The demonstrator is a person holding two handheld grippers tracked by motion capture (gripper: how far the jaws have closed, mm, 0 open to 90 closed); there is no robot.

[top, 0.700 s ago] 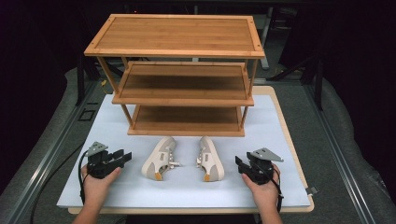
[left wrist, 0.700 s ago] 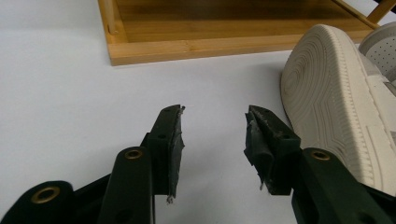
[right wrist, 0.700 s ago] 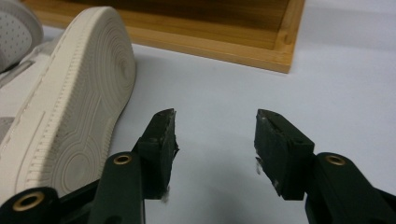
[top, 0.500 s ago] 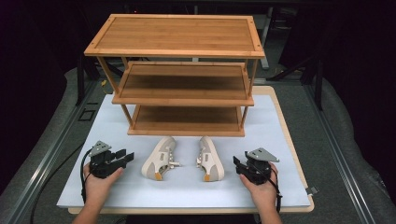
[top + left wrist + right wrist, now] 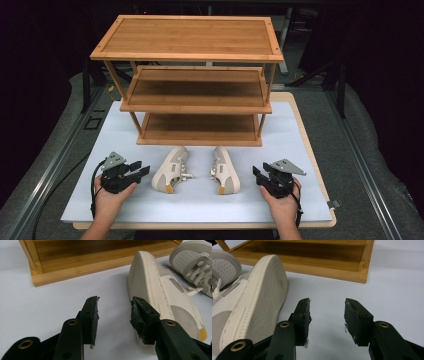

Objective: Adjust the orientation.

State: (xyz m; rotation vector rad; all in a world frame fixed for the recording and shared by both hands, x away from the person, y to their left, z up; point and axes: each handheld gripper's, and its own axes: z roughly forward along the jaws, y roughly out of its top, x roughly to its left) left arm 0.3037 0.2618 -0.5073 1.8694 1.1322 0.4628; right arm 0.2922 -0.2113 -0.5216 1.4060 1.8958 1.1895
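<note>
Two cream sneakers lie on their sides on the white mat (image 5: 200,205), uppers facing each other. The left shoe (image 5: 171,169) turns its sole toward my left gripper (image 5: 140,170), which is open and empty a short way to its left. In the left gripper view the sole (image 5: 150,285) runs just beyond the right-hand jaw, not between the jaws. The right shoe (image 5: 225,170) turns its sole toward my right gripper (image 5: 259,175), also open and empty. In the right gripper view that sole (image 5: 254,302) lies left of the open gripper (image 5: 327,307), apart from it.
A three-shelf bamboo rack (image 5: 200,107) stands behind the shoes, with its bottom shelf (image 5: 87,257) low on the mat and all shelves bare. Dark grey floor and metal rails surround the table. The table's front edge (image 5: 200,225) is close to the person's hands.
</note>
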